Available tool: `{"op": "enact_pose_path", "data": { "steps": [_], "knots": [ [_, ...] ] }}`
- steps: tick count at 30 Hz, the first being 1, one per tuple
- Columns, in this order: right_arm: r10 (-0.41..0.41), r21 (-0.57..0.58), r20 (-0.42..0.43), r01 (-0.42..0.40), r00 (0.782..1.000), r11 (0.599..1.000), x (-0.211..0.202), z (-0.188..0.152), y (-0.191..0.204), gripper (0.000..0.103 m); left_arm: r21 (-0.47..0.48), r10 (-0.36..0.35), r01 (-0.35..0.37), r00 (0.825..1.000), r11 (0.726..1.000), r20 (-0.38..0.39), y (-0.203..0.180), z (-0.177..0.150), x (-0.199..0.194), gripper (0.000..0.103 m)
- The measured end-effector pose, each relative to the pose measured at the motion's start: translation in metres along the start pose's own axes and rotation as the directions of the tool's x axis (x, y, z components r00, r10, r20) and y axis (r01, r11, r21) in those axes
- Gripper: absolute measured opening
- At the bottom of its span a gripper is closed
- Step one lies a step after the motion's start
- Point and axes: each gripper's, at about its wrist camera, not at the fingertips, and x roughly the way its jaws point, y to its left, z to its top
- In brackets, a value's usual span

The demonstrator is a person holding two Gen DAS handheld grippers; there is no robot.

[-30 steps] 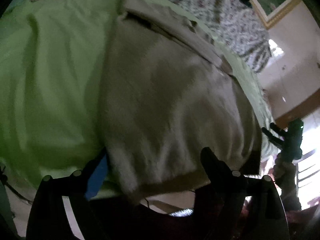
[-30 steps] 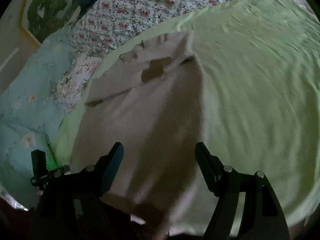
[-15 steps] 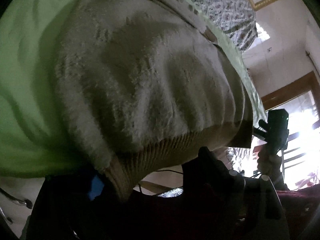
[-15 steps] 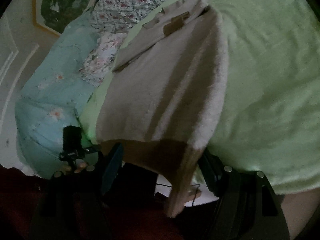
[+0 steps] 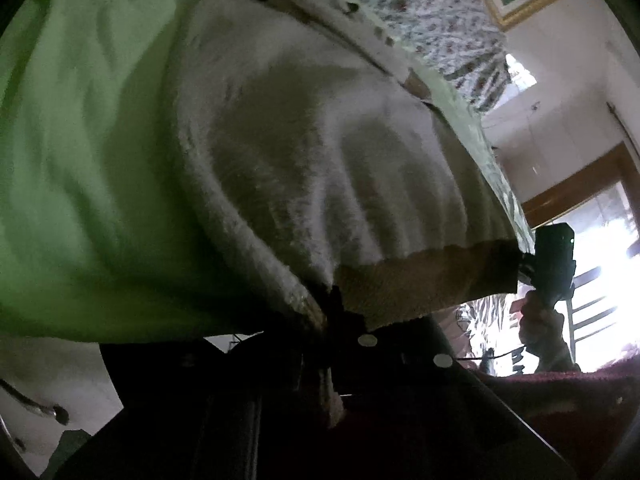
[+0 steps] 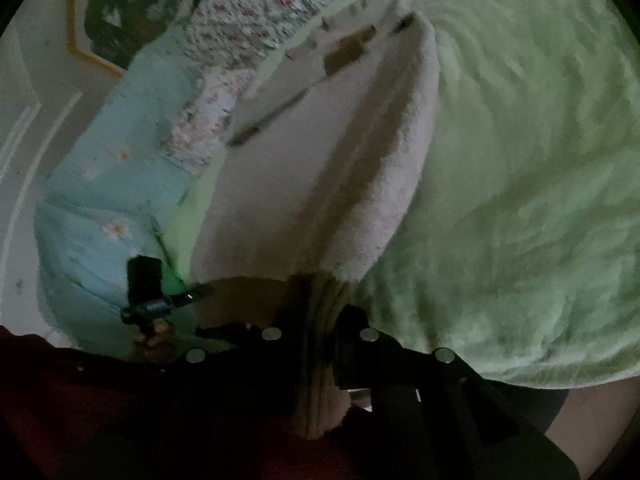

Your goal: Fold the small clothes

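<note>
Tongs, left [image 5: 330, 312] and right [image 6: 316, 320], clamped on sweater [image 5: 320, 152] hem.

Bed, covered by a light-green sheet [image 6: 520, 200]: one beige fleece garment [image 6: 312, 168] lying at its near edge, ribbed hem overhanging; floral bedding [image 6: 256, 4] toward the far edge.

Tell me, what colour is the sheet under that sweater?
Light green sheet, plain; the right wrist view shows it best.

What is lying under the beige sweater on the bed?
Under the beige sweater lies a green blanket, visible around it. The part beneath the sweater is covered, so anything else there cannot be seen.
</note>
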Motion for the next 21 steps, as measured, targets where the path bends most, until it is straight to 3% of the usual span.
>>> {"op": "enact_pose_path", "data": {
  "steps": [7,13,21],
  "knots": [
    [0.062,0.029,0.071,-0.064,0.996,0.998,-0.026,0.007,-0.001,0.009,0.014,-0.035,0.034,0.995,0.999,0.093,-0.016,0.011,-0.037,0.007],
    [0.153,0.026,0.163,-0.159,0.975,0.987,-0.042,0.024,0.012,0.009,0.065,-0.082,0.068,0.964,0.996,0.255,-0.041,0.042,-0.082,0.007],
    [0.193,-0.045,0.248,-0.188,0.949,0.981,-0.048,0.083,0.032,0.009,0.082,-0.097,0.069,0.910,0.994,0.403,-0.063,0.103,-0.096,0.007]
  ]
}}
